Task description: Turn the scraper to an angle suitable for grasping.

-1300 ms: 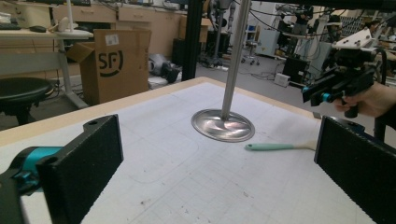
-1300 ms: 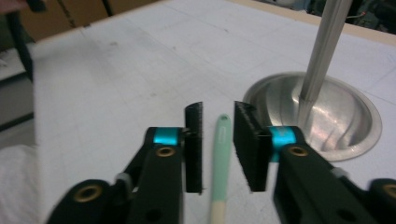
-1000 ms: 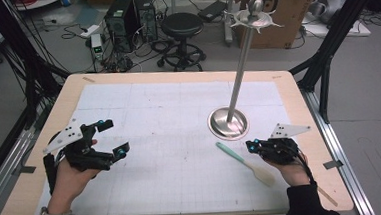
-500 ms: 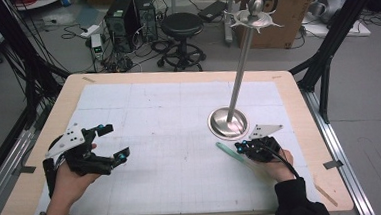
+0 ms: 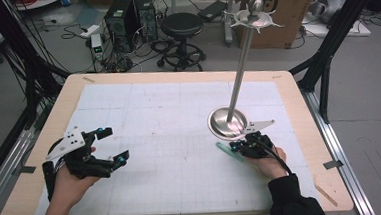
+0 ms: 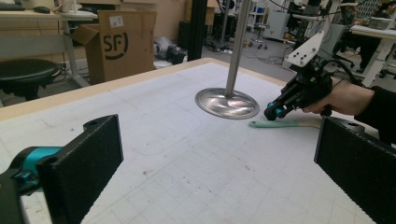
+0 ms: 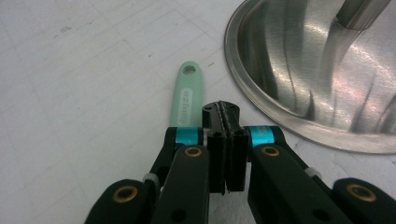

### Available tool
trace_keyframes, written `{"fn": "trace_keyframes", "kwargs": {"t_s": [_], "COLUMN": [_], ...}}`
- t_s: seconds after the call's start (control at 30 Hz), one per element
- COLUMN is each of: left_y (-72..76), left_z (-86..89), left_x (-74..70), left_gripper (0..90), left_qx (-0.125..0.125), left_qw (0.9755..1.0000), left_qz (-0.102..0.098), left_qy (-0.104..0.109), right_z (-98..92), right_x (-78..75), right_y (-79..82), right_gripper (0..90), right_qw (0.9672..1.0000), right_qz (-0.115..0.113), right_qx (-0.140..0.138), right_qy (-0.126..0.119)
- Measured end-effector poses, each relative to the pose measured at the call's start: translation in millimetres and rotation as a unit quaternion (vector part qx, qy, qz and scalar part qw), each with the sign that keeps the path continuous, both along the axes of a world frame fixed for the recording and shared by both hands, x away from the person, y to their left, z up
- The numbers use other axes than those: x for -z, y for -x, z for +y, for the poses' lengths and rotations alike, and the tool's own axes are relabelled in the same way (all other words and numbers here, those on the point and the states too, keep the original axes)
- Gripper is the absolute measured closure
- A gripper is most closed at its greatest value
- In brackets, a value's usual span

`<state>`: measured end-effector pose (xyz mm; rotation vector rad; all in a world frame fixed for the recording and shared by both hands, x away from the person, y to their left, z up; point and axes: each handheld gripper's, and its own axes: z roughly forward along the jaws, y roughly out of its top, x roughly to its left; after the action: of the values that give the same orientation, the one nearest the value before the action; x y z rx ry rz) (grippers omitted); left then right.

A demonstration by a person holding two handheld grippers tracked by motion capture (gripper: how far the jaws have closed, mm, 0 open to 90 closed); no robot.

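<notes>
The right gripper (image 5: 237, 145) is low over the table (image 5: 176, 76), close to the right edge and a little toward the near side. Its two jaws are pressed together, pad against pad, and nothing is between them, as the right gripper view shows. Just under its tip lies a mint-green utensil (image 7: 188, 95), flat on the white gridded mat (image 5: 164, 114). The handle with the hanging hole points away from the gripper, and the rest of it goes under the jaws, so I cannot tell if the gripper touches it. In the left gripper view the utensil (image 6: 275, 124) lies just in front of the base of the stand, near it but apart.

The stand (image 5: 228, 122) is a shiny metal disc with a thin pole, which rises tilted in the high view to a top piece with hooks. It stands on the right half of the table, just behind the right gripper.

The left gripper (image 5: 109, 145) is near the left edge, on the near side, well apart from the utensil. Its jaws are spread wide with nothing between them, and a hand (image 5: 70, 185) holds it above the mat.
</notes>
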<state>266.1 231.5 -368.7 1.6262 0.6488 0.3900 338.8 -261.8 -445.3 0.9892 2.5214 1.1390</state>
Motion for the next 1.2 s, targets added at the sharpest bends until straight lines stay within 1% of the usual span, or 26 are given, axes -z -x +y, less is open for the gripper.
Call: {"fn": "trace_keyframes", "kwargs": {"t_s": [0.13, 0.17, 0.2, 0.3, 0.43, 0.47, 0.5, 0.53, 0.57, 0.63, 0.7, 0.73, 0.8, 0.87, 0.9, 1.0, 1.07, 1.13, 1.17, 1.2], "left_y": [0.2, 0.2, 0.2, -0.3, -1.8, -2.2, -2.3, -2.3, -3.0, -4.2, -4.9, -4.9, -5.4, -5.3, -5.5, -5.9, -5.9, -6.0, -6.4, -6.5], "left_z": [1.9, 2.3, 2.5, 3.3, 3.8, 3.4, 2.8, 2.8, 2.6, 1.0, 0.1, 0.1, -0.9, -0.9, -0.6, 0.4, 0.4, 0.3, 0.3, 0.0], "left_x": [0.8, 0.9, 1.2, 2.3, 3.1, 3.1, 3.1, 3.1, 3.2, 3.8, 4.3, 4.3, 4.3, 4.1, 3.9, 2.5, 2.5, 2.5, 2.6, 2.7], "left_gripper": [1.7, 1.7, 1.7, 1.7, 1.7, 1.7, 1.7, 1.7, 1.7, 1.7, 1.7, 1.7, 1.7, 1.7, 1.7, 1.7, 1.7, 1.7, 1.7, 1.7], "left_qx": [-0.004, -0.004, -0.004, -0.004, -0.004, -0.004, -0.003, -0.003, -0.002, -0.001, 0.001, 0.001, 0.002, 0.002, 0.002, 0.001, 0.001, 0.002, 0.003, 0.002], "left_qw": [1.0, 1.0, 1.0, 1.0, 1.0, 1.0, 1.0, 1.0, 1.0, 1.0, 1.0, 1.0, 1.0, 1.0, 1.0, 1.0, 1.0, 1.0, 1.0, 1.0], "left_qz": [0.0, 0.0, 0.001, 0.004, 0.004, 0.004, 0.006, 0.006, 0.005, 0.006, 0.006, 0.006, 0.007, 0.007, 0.006, 0.005, 0.005, 0.005, 0.005, 0.006], "left_qy": [-0.001, -0.002, -0.001, -0.002, -0.002, -0.001, 0.001, 0.001, -0.002, -0.002, -0.002, -0.002, -0.002, -0.002, -0.002, 0.003, 0.003, 0.003, 0.002, 0.003], "right_z": [3.3, 4.7, 5.8, 9.0, 15.2, 16.9, 18.1, 19.4, 21.8, 25.8, 29.2, 30.4, 30.3, 26.1, 23.4, 16.0, 10.9, 5.6, 2.7, -0.5], "right_x": [-1.0, -0.4, -0.2, -0.3, -0.3, -0.5, -0.5, -0.9, -1.1, -1.6, -2.7, -3.5, -5.1, -9.9, -13.1, -25.7, -33.2, -40.1, -44.6, -48.6], "right_y": [-0.6, -0.7, -0.9, 0.7, 5.4, 6.7, 7.0, 8.2, 9.9, 12.6, 14.9, 15.9, 16.5, 17.5, 18.1, 22.2, 24.7, 27.1, 29.3, 30.0], "right_gripper": [89.9, 90.0, 89.9, 89.9, 89.9, 89.9, 90.0, 90.0, 90.0, 90.0, 89.9, 89.9, 89.9, 89.9, 89.9, 88.8, 80.3, 69.6, 62.9, 56.2], "right_qw": [0.9999, 0.9998, 0.9997, 0.9994, 0.9977, 0.997, 0.9964, 0.9958, 0.9946, 0.9927, 0.9915, 0.9913, 0.9915, 0.9922, 0.992, 0.9915, 0.9912, 0.9902, 0.9903, 0.9902], "right_qz": [0.012, 0.015, 0.013, 0.021, 0.034, 0.04, 0.038, 0.045, 0.048, 0.047, 0.042, 0.038, 0.032, 0.026, 0.019, 0.002, -0.014, -0.024, -0.024, -0.03], "right_qx": [-0.003, -0.011, -0.018, -0.027, -0.057, -0.064, -0.074, -0.079, -0.09, -0.111, -0.123, -0.126, -0.126, -0.122, -0.125, -0.129, -0.13, -0.132, -0.129, -0.126], "right_qy": [-0.003, -0.007, -0.005, -0.009, -0.015, -0.016, -0.016, -0.016, -0.015, -0.01, -0.002, 0.005, 0.007, -0.005, -0.009, -0.015, -0.024, -0.04, -0.046, -0.053]}}
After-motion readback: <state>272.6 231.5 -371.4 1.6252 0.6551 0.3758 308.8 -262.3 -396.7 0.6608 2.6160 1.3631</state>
